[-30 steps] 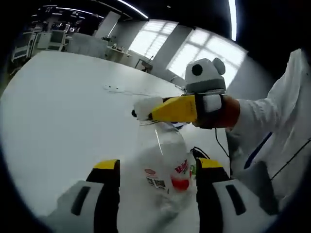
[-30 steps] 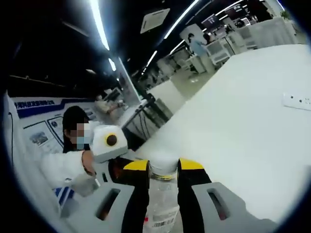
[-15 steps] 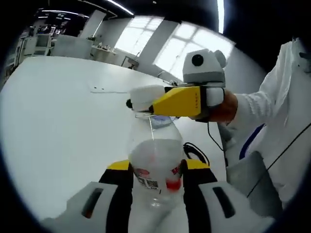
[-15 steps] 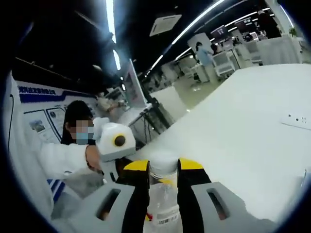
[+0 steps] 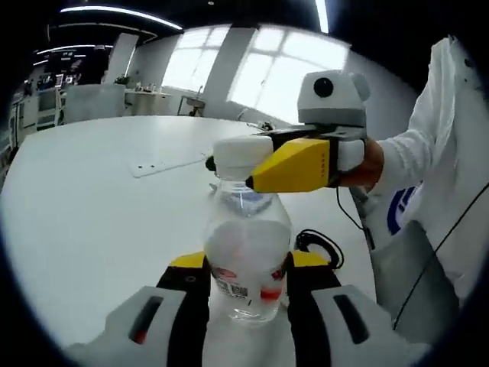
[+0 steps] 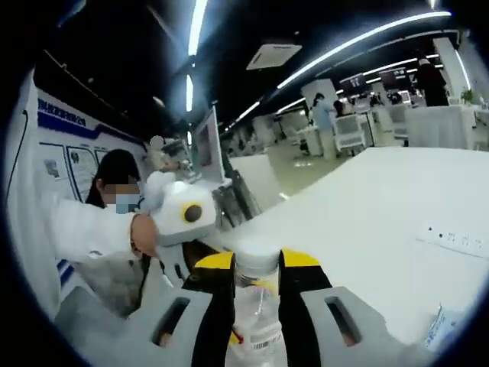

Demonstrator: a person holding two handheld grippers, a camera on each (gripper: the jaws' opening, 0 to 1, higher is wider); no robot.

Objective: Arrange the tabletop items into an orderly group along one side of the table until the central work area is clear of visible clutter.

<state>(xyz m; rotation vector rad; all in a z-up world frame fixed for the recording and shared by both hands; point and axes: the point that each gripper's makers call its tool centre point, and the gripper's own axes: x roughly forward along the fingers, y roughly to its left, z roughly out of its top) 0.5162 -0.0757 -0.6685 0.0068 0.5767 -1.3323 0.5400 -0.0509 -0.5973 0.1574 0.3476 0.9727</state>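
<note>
- While both tools meet on it, the bottle stands upright above the white table; it is clear plastic with a ribbed shoulder, a white cap, and a label in red and white with a small barcode patch.
- Nothing coloured shows through the bottle's clear wall; whether it holds water or is empty I cannot tell (the plastic looks hazy and bright in the left gripper view).
- From the left gripper view, the left gripper has its yellow-tipped jaws pressed against the lower body of the bottle, one on each side, closed onto it.
- The right gripper comes in from the right of that view, held by a hand in a white sleeve; its yellow jaw lies along the cap, at neck height.
- From the right gripper view, the right gripper has the cap and neck between its two jaws, both touching, so it is clamped on the bottle's top.
- A white power strip lies flat on the table, well apart from the bottle; a black cable coils just behind the bottle.
- A small tube-like item lies near the table's edge; too small to identify.
</note>
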